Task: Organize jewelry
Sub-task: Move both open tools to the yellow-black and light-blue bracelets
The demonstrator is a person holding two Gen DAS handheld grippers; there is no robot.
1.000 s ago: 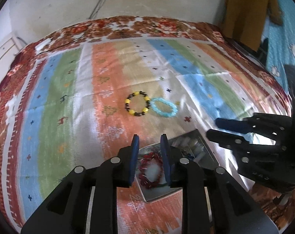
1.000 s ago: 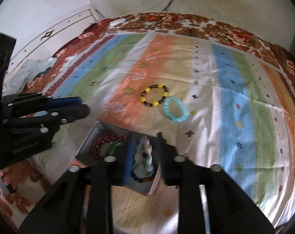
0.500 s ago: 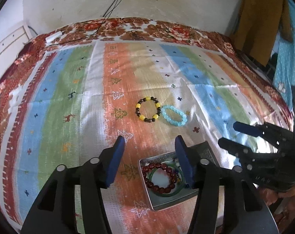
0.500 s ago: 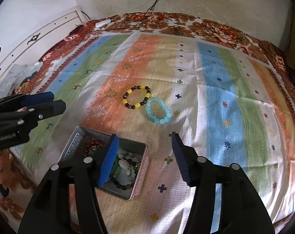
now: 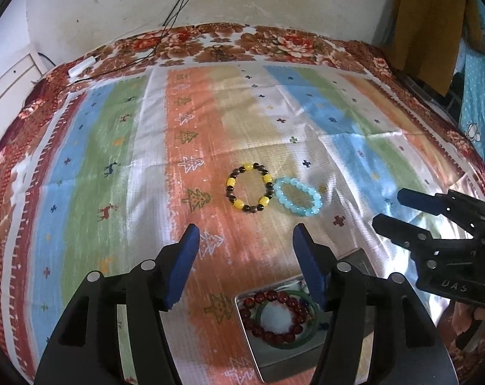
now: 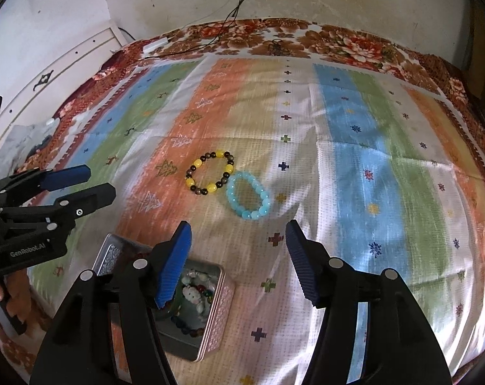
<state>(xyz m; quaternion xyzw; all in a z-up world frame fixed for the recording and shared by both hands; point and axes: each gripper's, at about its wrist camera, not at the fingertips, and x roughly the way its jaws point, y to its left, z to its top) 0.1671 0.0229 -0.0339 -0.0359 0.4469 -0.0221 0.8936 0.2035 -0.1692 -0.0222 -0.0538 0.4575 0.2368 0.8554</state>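
A yellow-and-dark bead bracelet and a light blue bead bracelet lie side by side on the striped bedspread; they also show in the right wrist view as the yellow one and the blue one. A metal tin near the front edge holds a red bead bracelet, a green bangle and other pieces; it also shows in the right wrist view. My left gripper is open and empty above the tin's near side. My right gripper is open and empty to the right of the tin.
The striped bedspread covers a bed with a floral border. A white power strip with cables lies at the far left corner. A white cabinet stands left of the bed. A brown cloth hangs at the right.
Both grippers opened from shut, the right one letting go of a piece into the tin, and both pulled up and back from the tin.
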